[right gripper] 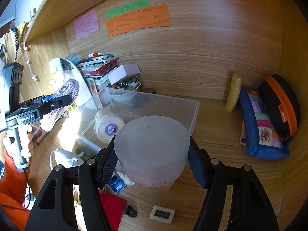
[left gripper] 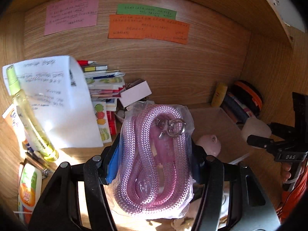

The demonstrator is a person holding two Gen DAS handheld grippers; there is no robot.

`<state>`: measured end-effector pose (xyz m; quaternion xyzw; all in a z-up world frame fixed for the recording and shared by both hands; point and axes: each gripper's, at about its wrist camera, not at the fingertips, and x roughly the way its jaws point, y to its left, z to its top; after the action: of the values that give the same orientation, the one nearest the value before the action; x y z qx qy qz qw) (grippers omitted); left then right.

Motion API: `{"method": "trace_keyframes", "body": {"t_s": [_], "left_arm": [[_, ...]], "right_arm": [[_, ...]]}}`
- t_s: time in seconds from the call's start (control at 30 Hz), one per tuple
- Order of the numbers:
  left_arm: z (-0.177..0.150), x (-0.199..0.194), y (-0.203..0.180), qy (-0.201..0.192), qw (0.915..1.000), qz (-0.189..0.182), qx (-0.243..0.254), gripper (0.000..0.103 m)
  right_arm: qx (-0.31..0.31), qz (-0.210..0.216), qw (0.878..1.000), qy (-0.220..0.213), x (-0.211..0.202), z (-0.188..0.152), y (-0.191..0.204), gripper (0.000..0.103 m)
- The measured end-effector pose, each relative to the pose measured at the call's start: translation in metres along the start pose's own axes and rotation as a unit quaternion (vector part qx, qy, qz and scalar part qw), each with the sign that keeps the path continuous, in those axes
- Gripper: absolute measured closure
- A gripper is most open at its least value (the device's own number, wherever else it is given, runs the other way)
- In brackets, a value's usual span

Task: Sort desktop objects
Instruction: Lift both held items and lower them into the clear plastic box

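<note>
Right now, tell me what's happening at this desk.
A person in orange sleeves is sorting desk clutter with a handheld gripper in each hand. The left gripper has its jaws closed on a bagged pink rope, held up above the desk. The right gripper has its jaws around a frosted round container, lifted near the clear plastic bin. One small jar already sits in that bin. Books, pouches and bottles lie unsorted around it.
</note>
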<state>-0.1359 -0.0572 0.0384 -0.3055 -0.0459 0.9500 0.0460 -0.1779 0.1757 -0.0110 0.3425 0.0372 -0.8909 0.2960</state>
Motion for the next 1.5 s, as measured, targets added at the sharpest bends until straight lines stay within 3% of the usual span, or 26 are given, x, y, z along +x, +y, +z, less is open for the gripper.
{"method": "trace_keyframes", "body": {"t_s": [0.43,0.73,1.03,1.13,1.5], "left_arm": [[0.006,0.04,0.002,0.046,0.9988,-0.016,-0.011,0.044],[-0.001,0.054,-0.004,0.053,0.9986,-0.003,0.006,0.044],[-0.007,0.057,-0.01,0.055,0.9982,0.008,0.023,0.041],[-0.011,0.058,-0.013,0.053,0.998,0.01,0.033,0.039],[-0.013,0.056,-0.016,0.054,0.9976,0.011,0.041,0.034]], "right_arm": [[-0.025,0.008,0.998,0.051,0.035,0.008,0.004,0.04],[-0.028,0.011,0.997,0.072,0.053,0.01,0.003,0.04],[-0.034,0.006,0.997,0.074,0.059,0.01,0.009,0.04],[-0.024,0.025,0.997,0.067,0.058,0.012,0.008,0.04],[-0.047,0.003,0.997,0.069,0.062,0.01,0.016,0.039]]}}
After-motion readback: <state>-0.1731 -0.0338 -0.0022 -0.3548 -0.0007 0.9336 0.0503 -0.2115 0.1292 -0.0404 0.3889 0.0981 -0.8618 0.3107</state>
